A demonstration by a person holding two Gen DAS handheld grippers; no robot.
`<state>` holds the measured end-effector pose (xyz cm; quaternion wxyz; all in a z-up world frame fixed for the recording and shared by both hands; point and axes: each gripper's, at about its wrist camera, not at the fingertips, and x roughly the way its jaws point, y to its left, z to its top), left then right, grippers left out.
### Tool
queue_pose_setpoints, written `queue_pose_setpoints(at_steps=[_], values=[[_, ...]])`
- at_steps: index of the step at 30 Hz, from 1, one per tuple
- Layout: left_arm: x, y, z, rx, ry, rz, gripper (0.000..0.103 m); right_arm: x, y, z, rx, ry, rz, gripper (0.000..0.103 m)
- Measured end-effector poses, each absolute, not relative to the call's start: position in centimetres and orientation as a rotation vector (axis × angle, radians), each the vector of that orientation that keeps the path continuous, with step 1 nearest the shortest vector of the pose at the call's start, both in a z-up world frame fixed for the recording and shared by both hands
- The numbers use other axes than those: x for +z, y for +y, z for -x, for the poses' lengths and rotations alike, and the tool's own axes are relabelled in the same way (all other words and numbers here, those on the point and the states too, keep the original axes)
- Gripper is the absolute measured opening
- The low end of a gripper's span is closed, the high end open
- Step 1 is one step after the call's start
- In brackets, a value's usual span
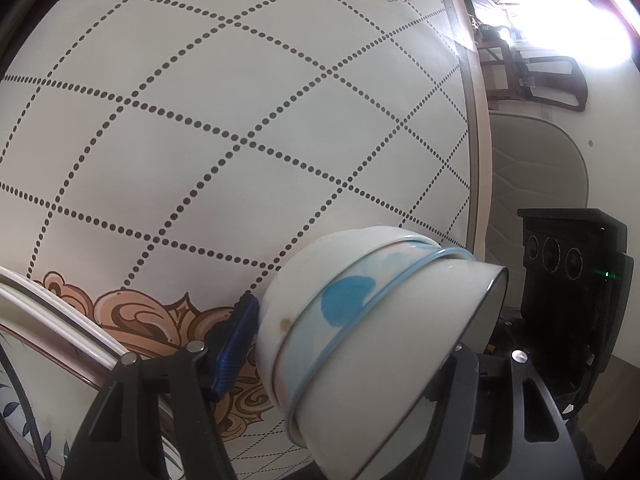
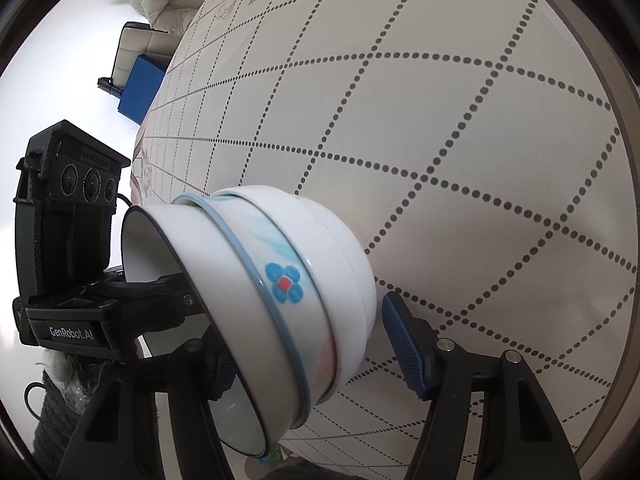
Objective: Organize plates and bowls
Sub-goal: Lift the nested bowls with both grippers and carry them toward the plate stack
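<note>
A nested stack of three white bowls, the middle one with a blue rim and blue flower marks, is held tilted on its side above the round table. My left gripper spans the stack: its left blue pad is beside the bowl bottoms, its right finger inside the outer bowl's mouth. In the right wrist view the stack sits between my right gripper's fingers; the right blue pad stands slightly off the bowls, the left finger reaches inside the rim.
The table carries a white cloth with dotted diamond lines and a brown edge band. A padded chair and dark furniture stand beyond the table edge. A blue box sits on the floor.
</note>
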<state>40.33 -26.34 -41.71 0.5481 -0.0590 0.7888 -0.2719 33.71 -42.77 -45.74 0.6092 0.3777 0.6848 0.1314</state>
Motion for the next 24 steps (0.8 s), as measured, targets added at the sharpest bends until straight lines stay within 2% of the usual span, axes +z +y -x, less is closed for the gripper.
queue_pose_setpoints(at_steps=[24], values=[[-40.3, -26.5, -40.2, -0.596, 1.812, 0.132, 0.065, -45.3, -41.4, -34.9, 0.393, 1.556, -0.842, 0.067]])
